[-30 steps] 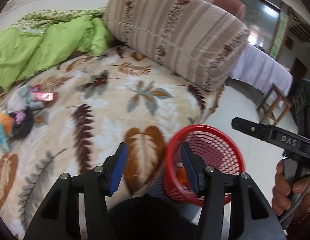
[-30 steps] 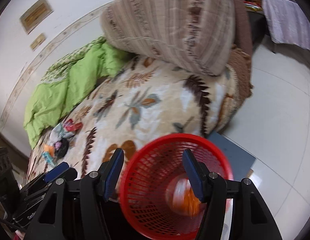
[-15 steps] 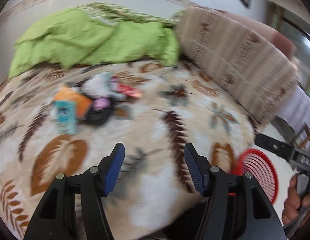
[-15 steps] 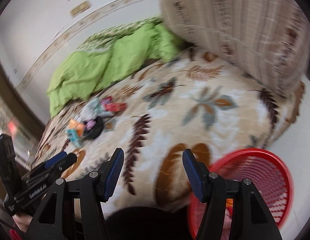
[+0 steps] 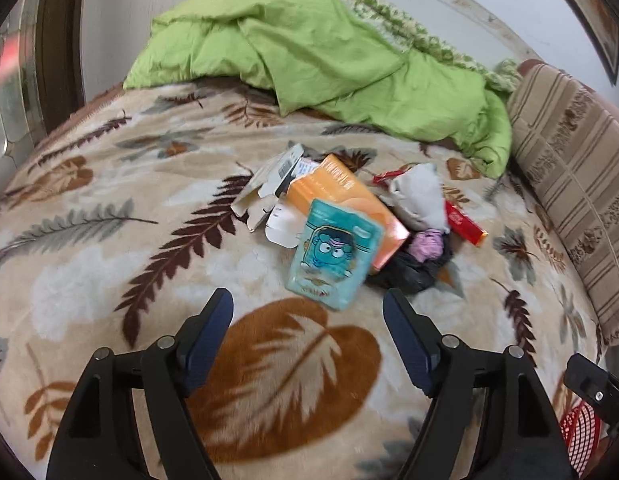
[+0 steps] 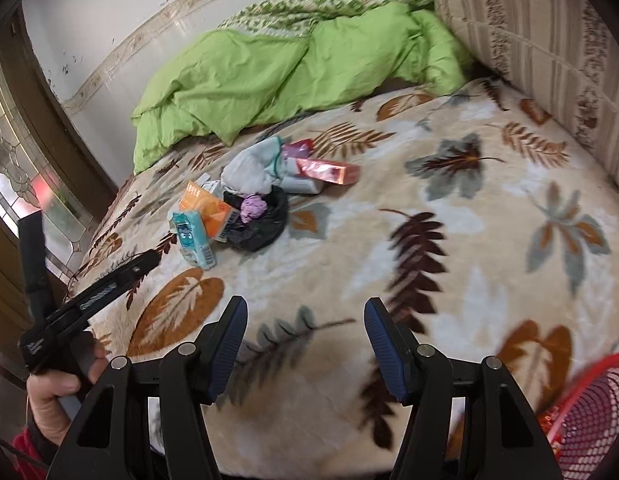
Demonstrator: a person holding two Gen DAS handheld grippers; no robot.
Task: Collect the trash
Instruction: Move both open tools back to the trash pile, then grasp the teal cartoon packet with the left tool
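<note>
A pile of trash lies on the leaf-patterned blanket [image 5: 109, 272]. It holds a teal cartoon packet [image 5: 333, 256], an orange box [image 5: 345, 200], a flattened white carton [image 5: 269, 188], crumpled white paper [image 5: 419, 196], a red wrapper [image 5: 465, 224] and a black bag [image 5: 409, 268]. My left gripper [image 5: 307, 304] hovers just short of the teal packet, its jaws opening with nothing between them. My right gripper [image 6: 306, 312] stands open and empty over bare blanket, well short of the pile [image 6: 249, 200]. The red mesh basket [image 6: 589, 412] is at the lower right.
A green quilt [image 5: 329, 60] is bunched behind the pile. A striped bolster [image 5: 569, 168] runs along the right side of the bed. A wooden door frame with patterned glass [image 6: 17, 152] stands at the left. A hand [image 6: 57, 388] holds the left gripper.
Both views have swung from the red basket at the bed's edge across to the trash pile. The left jaws have widened. The basket has slid to the lower right corner.
</note>
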